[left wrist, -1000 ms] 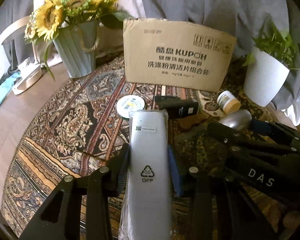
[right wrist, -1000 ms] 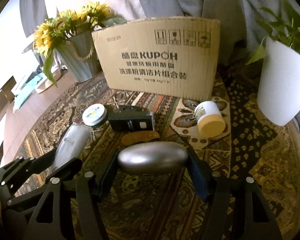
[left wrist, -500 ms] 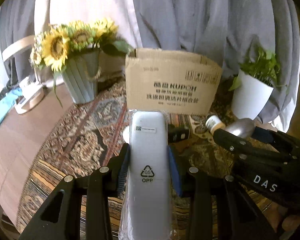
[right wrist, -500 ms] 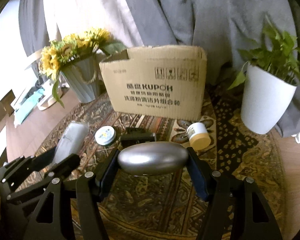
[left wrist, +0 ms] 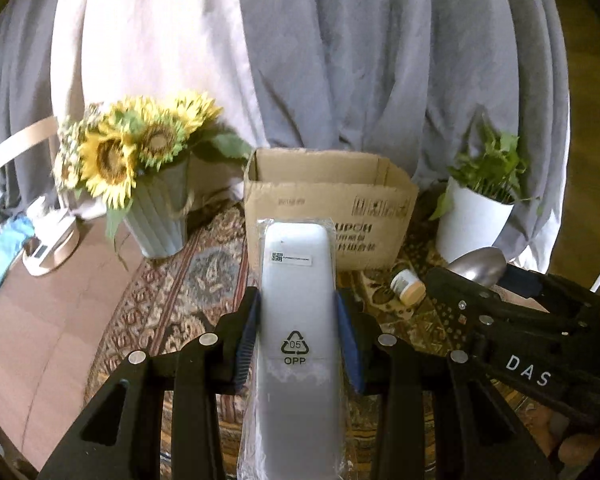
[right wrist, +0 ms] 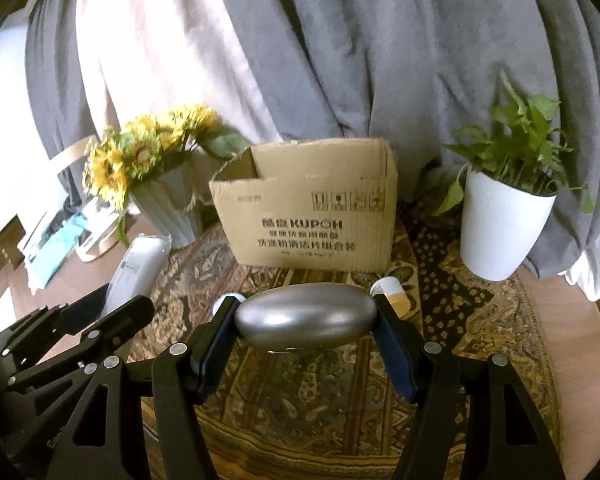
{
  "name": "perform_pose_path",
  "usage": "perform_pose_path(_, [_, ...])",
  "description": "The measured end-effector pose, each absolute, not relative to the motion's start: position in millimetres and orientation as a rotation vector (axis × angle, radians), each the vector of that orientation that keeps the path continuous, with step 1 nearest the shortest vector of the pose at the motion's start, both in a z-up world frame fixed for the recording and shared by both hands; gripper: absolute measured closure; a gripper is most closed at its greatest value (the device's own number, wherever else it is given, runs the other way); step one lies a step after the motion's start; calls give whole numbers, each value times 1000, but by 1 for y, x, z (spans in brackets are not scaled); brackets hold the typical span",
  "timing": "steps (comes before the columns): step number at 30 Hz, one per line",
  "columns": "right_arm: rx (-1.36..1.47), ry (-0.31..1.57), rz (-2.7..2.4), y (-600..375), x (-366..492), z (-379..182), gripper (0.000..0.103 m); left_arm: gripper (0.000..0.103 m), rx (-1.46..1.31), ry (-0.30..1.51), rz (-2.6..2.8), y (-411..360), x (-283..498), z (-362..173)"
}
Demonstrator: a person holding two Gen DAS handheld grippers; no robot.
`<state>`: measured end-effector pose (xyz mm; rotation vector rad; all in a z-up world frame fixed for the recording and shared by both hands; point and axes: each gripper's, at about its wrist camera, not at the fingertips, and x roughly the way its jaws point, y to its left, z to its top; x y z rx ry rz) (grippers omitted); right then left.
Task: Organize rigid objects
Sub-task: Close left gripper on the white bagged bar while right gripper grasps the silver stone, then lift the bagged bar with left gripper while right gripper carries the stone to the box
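The left tool (left wrist: 299, 334) was clamped on a long white plastic-wrapped pack (left wrist: 298, 320), its blue pads pressing both sides. The right tool (right wrist: 306, 338) gripped a silver egg-shaped object (right wrist: 306, 321) end to end. Both were held above the patterned rug (right wrist: 340, 420), before the open cardboard box (right wrist: 312, 220).

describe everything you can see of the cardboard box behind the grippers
The cardboard box is plain brown corrugated card, standing upright on the patterned rug with its top open and flaps cut or folded away, leaving an uneven rim. Its front face carries dark printed text reading KUPOH with Chinese lines below and a row of handling symbols above. It sits between the sunflower vase and the white plant pot, before the grey curtain. Nothing visibly touches it; its inside is hidden.
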<state>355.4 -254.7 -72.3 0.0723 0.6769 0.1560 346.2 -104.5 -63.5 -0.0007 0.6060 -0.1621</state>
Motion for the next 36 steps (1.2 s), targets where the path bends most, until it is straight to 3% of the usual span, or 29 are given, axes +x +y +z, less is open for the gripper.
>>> perform_pose_path(21, [61,524,59,-251,400,5,36,66,84,430,-292,-106,409,14])
perform_pose_path(36, [38,553,80,-259,465,34,36,65,125,446,-342,-117,475,43])
